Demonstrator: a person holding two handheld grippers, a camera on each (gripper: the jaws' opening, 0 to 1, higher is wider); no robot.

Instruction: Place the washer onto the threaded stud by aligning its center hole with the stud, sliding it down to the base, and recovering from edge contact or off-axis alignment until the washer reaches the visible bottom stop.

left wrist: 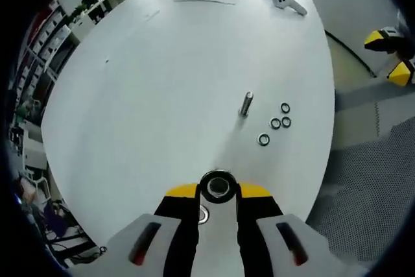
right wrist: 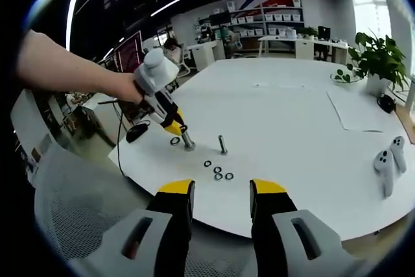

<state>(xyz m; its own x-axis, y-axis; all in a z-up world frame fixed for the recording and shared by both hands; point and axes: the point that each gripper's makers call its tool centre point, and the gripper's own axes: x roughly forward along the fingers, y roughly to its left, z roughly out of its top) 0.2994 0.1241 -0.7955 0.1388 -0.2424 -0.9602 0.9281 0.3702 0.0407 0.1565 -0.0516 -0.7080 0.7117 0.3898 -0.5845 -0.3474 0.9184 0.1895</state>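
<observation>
Left gripper [left wrist: 218,189] clamped 1 washer [left wrist: 218,186], stud [left wrist: 246,104] well ahead; right gripper [right wrist: 220,192] hung open. Best approach: center hole over tip, keep flat.

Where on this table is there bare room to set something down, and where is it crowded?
Free: the broad white table between the stud and the paper sheet, and left of the stud in the left gripper view. Crowded: the near edge, where four loose washers lie beside the stud and the left gripper holds a washer.

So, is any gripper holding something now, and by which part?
The left gripper holds a washer by its outer rim, between its jaw tips. The right gripper is open and holds nothing.
</observation>
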